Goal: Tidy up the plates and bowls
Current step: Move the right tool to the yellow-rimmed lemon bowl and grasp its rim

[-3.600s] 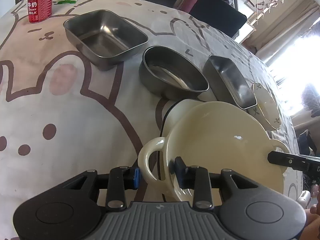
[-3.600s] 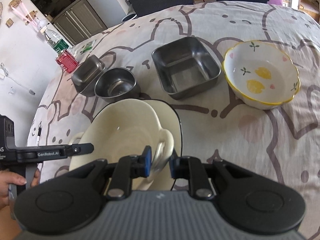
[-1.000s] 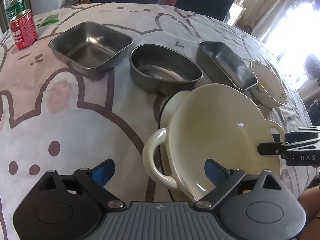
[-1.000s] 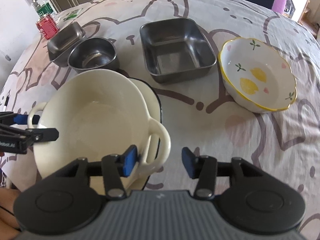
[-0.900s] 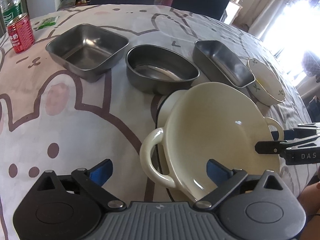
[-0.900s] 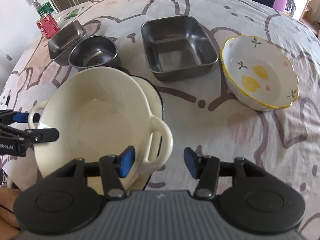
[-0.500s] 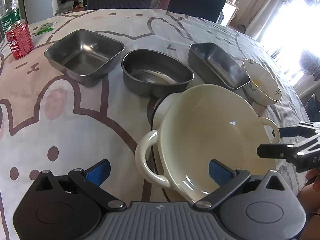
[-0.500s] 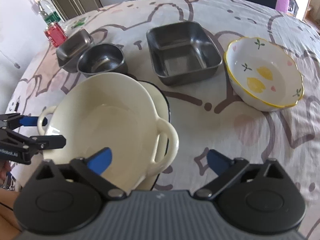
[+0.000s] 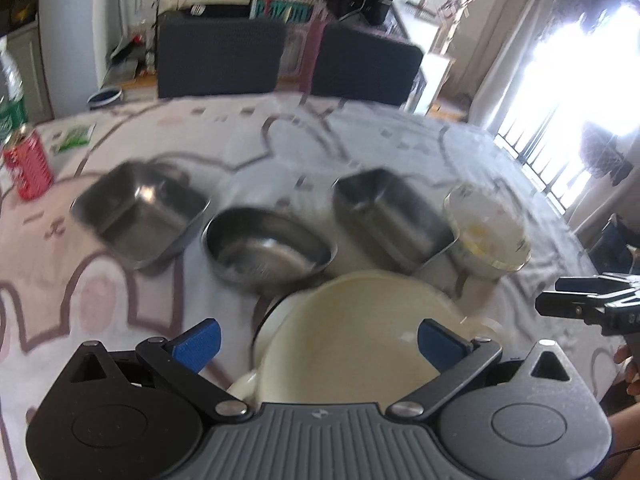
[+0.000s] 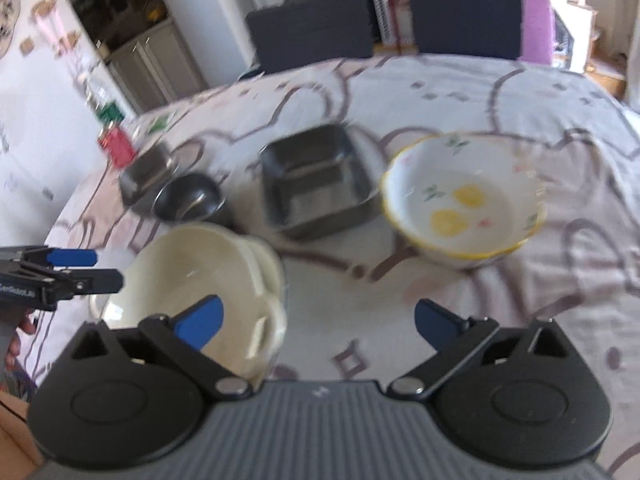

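Note:
A cream two-handled bowl [image 9: 352, 328] [image 10: 188, 276] sits nested on a cream plate with a dark rim [image 9: 266, 320] at the near table edge. My left gripper [image 9: 318, 340] is open and empty above the bowl's near side. My right gripper [image 10: 318, 318] is open and empty beside the bowl's handle [image 10: 260, 336]. Behind stand a square steel tray [image 9: 140, 212] [image 10: 150, 178], a round steel bowl [image 9: 268, 248] [image 10: 188, 200], a second steel tray [image 9: 392, 220] [image 10: 318, 188] and a floral ceramic bowl [image 9: 486, 228] [image 10: 464, 204].
A red drink can [image 9: 28, 166] [image 10: 116, 150] and a green-labelled bottle [image 9: 10, 104] stand at the far left. The bunny-print tablecloth [image 10: 440, 96] covers the table. Two dark chairs [image 9: 220, 58] stand behind it. The right gripper shows at the right edge of the left wrist view [image 9: 592, 304].
Both grippers opened and let go of the cream bowl's handles. They have since pulled back and lifted, and both views now tilt up towards the room.

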`<state>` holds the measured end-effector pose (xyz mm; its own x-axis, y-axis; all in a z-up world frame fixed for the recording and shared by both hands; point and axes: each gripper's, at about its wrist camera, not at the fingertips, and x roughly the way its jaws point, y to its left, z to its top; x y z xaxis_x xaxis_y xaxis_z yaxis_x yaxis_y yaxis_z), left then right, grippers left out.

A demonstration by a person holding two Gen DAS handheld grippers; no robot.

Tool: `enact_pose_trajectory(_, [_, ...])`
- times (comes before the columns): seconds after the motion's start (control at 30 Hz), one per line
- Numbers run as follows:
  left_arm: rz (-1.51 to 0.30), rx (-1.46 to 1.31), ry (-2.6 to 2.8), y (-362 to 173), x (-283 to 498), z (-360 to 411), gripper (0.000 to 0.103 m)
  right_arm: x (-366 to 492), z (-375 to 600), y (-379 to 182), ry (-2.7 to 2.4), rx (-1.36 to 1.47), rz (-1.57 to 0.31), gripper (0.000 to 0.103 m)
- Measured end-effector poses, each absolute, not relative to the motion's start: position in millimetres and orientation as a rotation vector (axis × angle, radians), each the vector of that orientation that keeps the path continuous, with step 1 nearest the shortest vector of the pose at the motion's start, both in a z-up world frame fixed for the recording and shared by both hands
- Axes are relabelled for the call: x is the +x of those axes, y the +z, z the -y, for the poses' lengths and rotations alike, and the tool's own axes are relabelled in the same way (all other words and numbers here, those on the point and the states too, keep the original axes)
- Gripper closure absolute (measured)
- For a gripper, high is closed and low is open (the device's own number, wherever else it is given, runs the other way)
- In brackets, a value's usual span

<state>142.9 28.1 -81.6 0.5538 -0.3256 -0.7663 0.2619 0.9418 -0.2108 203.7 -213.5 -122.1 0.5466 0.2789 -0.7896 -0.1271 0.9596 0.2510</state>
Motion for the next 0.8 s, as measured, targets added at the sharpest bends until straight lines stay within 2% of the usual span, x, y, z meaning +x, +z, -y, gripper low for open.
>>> enact_pose_trajectory(0.33, [-0.827,-0.083,-0.469,-47.7,166.1,31.8,0.000,218.0,302.3,-106.9,0.050,0.224,-0.831,0.000])
enact_pose_trajectory(0.5, [-0.768,-0.018,-0.516,-40.0,190.2,73.4,0.000,250.5,326.2,-118.2,-0.030,0.212,-0.883,0.001])
enact_pose_trajectory(0.53, [-0.764,-0.019,-0.525,-40.5,196.0,81.8,0.000,258.1,329.4,-123.3,-0.037,0.203,-0.901,0.004])
enact_pose_trajectory(0.6, [-0.762,-0.024,-0.538,-43.9,206.7,97.6,0.000,270.4,331.7,-136.9,-0.042,0.186,-0.947,0.020])
enact_pose_trajectory(0.67, [-0.763,-0.029,-0.548,-49.1,215.7,114.7,0.000,281.6,331.9,-151.3,-0.049,0.176,-0.996,0.029])
enact_pose_trajectory(0.8, [-0.758,-0.021,-0.579,-59.8,222.0,139.3,0.000,293.6,329.9,-175.9,-0.063,0.112,-1.059,0.038])
